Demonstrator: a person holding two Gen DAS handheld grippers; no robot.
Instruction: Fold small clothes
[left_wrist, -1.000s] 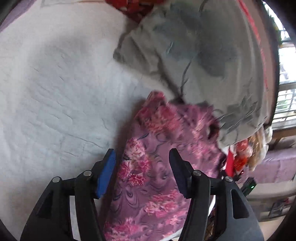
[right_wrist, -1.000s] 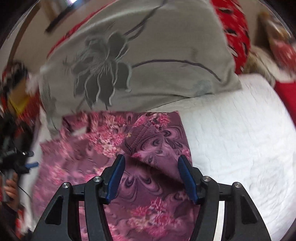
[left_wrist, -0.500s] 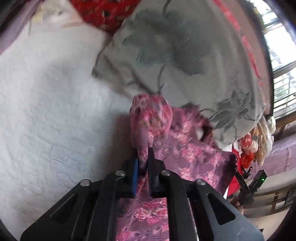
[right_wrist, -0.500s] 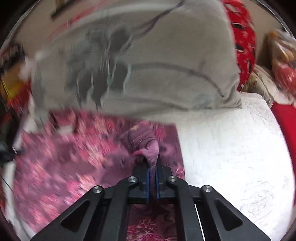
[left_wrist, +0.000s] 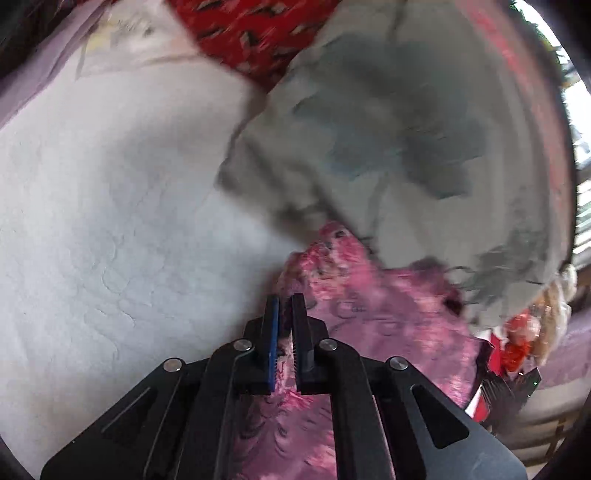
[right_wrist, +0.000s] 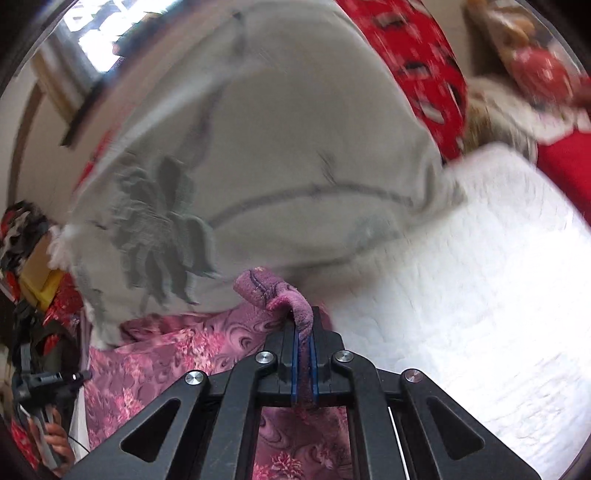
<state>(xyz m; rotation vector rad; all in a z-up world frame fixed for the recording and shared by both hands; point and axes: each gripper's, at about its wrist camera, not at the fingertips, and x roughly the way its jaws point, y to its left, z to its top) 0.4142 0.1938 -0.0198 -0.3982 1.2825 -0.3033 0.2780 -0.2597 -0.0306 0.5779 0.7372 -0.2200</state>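
In the left wrist view, the left claw (left_wrist: 284, 325) is clamped down on an edge of the pink floral garment (left_wrist: 373, 321), which lies on the white quilted bed (left_wrist: 110, 221) with its far end right against the grey flowered pillow (left_wrist: 388, 129). Only a thin strip of cloth shows between the pads, so a sharp tug would likely pull it free and let that side drop in a heap. In the right wrist view, the right claw (right_wrist: 303, 334) is likewise pinched tight on a rolled-up corner of the pink floral garment (right_wrist: 177, 354), the bunched fabric curling over the fingertips. The risk here, as I judge it, is that the roll holds several layers unevenly, giving a crooked fold; carrying the cloth forward could also drag it against the grey flowered pillow (right_wrist: 277, 147) and snag it.
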